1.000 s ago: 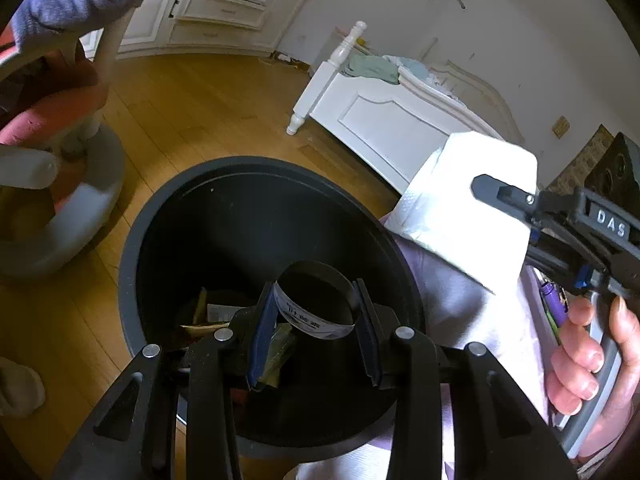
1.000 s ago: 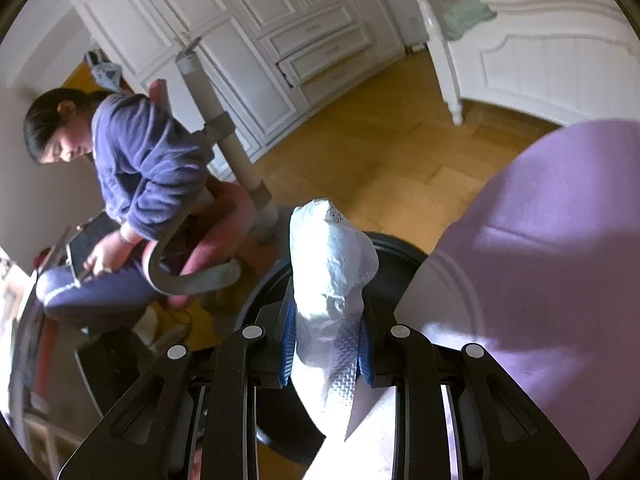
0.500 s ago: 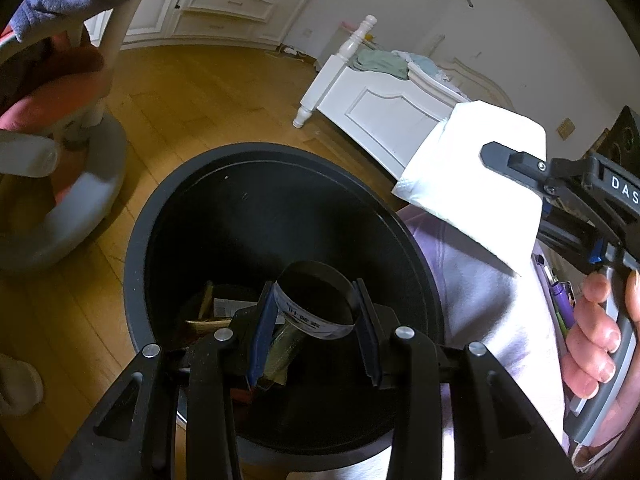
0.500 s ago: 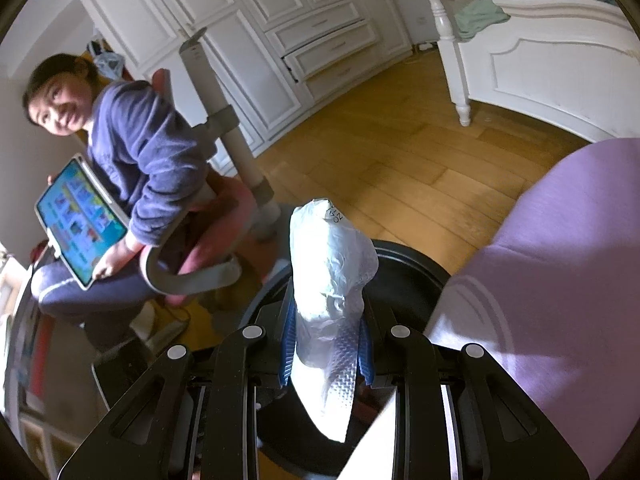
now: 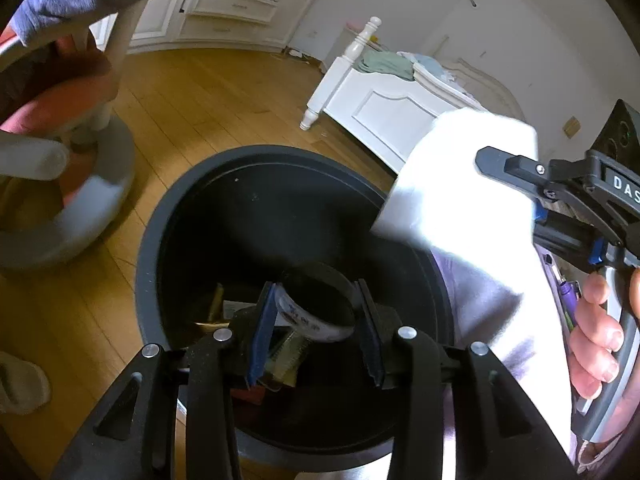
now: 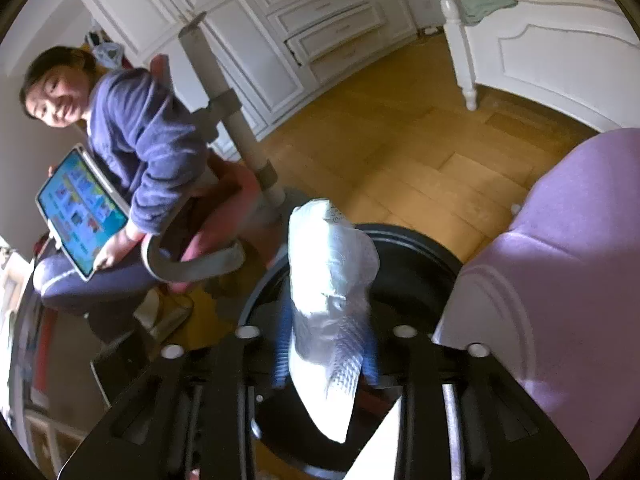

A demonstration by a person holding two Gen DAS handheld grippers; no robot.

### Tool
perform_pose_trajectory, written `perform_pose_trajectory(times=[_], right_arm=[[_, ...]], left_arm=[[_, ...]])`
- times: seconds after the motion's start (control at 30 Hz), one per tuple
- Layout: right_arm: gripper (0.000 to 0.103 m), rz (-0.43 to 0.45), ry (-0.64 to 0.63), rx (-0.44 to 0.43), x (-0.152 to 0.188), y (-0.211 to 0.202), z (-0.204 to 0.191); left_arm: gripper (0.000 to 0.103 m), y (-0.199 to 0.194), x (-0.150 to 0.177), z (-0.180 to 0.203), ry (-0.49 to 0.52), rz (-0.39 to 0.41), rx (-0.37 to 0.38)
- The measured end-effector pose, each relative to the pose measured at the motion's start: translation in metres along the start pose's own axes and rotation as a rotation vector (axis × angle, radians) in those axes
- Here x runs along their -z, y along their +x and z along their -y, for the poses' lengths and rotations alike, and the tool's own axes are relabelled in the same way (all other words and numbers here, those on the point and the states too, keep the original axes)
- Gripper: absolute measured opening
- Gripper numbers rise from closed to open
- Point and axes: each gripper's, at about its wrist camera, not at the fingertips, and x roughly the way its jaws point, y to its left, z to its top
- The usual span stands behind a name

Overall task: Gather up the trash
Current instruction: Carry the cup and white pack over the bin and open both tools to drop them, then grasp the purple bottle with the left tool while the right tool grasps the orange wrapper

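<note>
A round black trash bin (image 5: pixel 168 216) stands on the wooden floor, with scraps of trash at its bottom. My left gripper (image 5: pixel 316 320) is shut on a dark ring-shaped roll with a white label (image 5: pixel 308 322) and holds it over the bin's mouth. My right gripper (image 6: pixel 326 344) is shut on a white paper napkin (image 6: pixel 330 272), held above the bin's rim (image 6: pixel 416 236). In the left wrist view the napkin (image 5: pixel 460 184) and right gripper (image 5: pixel 532 200) sit at the bin's right edge.
A purple cloth-covered surface (image 6: pixel 560 248) lies right of the bin. A seated person with a tablet (image 6: pixel 80 196) is on a pink and grey chair (image 5: pixel 60 184) to the left. A white bed (image 5: pixel 384 104) stands beyond. A slipper (image 5: pixel 20 384) lies lower left.
Both grippers have shifted slightly over the bin; the napkin has come lower and nearer the bin's rim. Both grips are unchanged. The seated person has turned toward the camera.
</note>
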Motion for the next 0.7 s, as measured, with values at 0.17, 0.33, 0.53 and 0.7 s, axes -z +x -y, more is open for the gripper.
perform_pose_trajectory(times=[0.17, 0.33, 0.53, 0.7], right_arm=[[0.059, 0.038, 0.034, -0.044, 0.0, -0.009, 0.007], [0.062, 0.084, 0.057, -0.112, 0.002, -0.024, 0.012], [0.071, 0.146, 0.081, -0.196, 0.025, -0.059, 0.02], [0.074, 0.214, 0.099, -0.232, 0.052, -0.108, 0.038]], left_arm=[[0.069, -0.016, -0.001, 0.003, 0.006, 0.044, -0.032], [0.072, -0.038, 0.002, 0.01, 0.0, 0.08, -0.043], [0.082, -0.06, 0.008, 0.032, 0.033, 0.11, -0.051], [0.083, -0.072, 0.011, 0.068, 0.11, 0.127, -0.047]])
